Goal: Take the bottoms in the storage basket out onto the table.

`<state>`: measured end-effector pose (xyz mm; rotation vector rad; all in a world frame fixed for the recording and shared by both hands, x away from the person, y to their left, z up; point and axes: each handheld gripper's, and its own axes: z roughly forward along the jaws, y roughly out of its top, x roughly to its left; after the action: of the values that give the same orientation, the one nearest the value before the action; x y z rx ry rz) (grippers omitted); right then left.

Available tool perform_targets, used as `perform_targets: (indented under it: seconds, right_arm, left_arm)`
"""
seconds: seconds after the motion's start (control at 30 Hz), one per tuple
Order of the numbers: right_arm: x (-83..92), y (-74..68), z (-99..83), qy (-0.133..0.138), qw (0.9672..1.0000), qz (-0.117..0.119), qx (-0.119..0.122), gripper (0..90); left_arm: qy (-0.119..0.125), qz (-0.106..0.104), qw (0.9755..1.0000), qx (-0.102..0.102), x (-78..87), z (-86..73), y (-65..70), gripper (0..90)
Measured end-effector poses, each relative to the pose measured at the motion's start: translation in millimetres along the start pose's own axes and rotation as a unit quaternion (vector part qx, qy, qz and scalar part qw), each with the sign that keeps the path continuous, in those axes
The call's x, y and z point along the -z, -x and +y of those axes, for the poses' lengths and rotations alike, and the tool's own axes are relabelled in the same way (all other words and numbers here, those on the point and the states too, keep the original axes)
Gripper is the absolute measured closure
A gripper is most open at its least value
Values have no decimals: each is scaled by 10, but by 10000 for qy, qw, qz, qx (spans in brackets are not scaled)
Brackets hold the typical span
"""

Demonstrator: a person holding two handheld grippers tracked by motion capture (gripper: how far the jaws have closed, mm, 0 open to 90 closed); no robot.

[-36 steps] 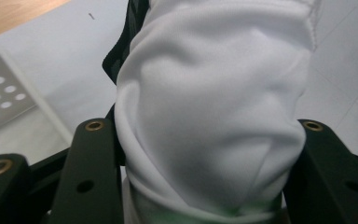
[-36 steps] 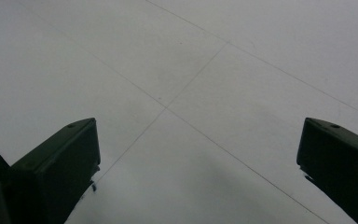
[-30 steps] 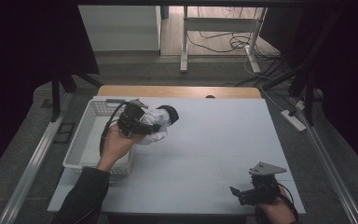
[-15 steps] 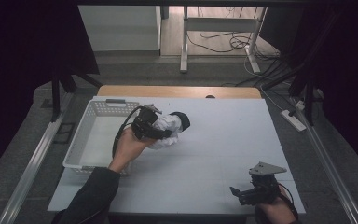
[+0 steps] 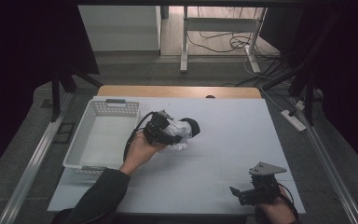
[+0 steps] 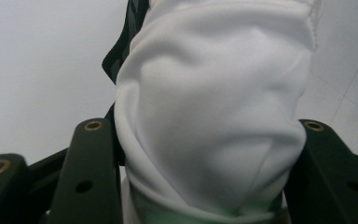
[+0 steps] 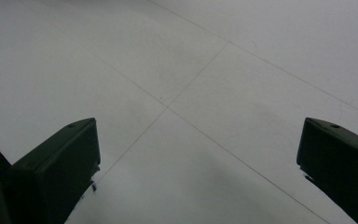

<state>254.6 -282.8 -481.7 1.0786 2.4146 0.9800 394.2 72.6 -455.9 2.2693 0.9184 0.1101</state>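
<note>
Two tools are working here: the left tool [image 5: 179,133] is clenching a bundled white cloth [image 6: 214,107] just above the desk [image 5: 242,154], beside the basket [image 5: 100,140], while the right tool [image 5: 242,193] is resting released near the desk's front edge. Loose folds are hanging below the jaws, so the cloth could be slipping free or dragging and unrolling if lowered carelessly.

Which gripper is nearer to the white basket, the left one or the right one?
Left. The left gripper holds a white cloth bundle just right of the white basket. The right gripper rests far off, at the table's near right corner.
</note>
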Motion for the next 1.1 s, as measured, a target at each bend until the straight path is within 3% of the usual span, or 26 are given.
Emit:
perform_targets:
  seconds: [0.37, 0.63, 0.9, 1.1]
  right_arm:
    - [3, -2, -1, 6, 10000, 5, 18, 0]
    - [6, -3, -1, 9, 10000, 2, 39, 0]
    - [8, -5, -1, 12, 10000, 3, 49, 0]
    - [8, -4, -2, 11, 10000, 4, 59, 0]
  left_arm:
    - [-308, -17, 9995, -121, -354, -58, 118, 472]
    - [-459, -44, 9988, -177, -559, -129, 123, 468]
    - [-354, -229, 9987, -279, -616, -185, 63, 444]
    - [-318, -251, 9986, -330, -650, -204, 53, 412]
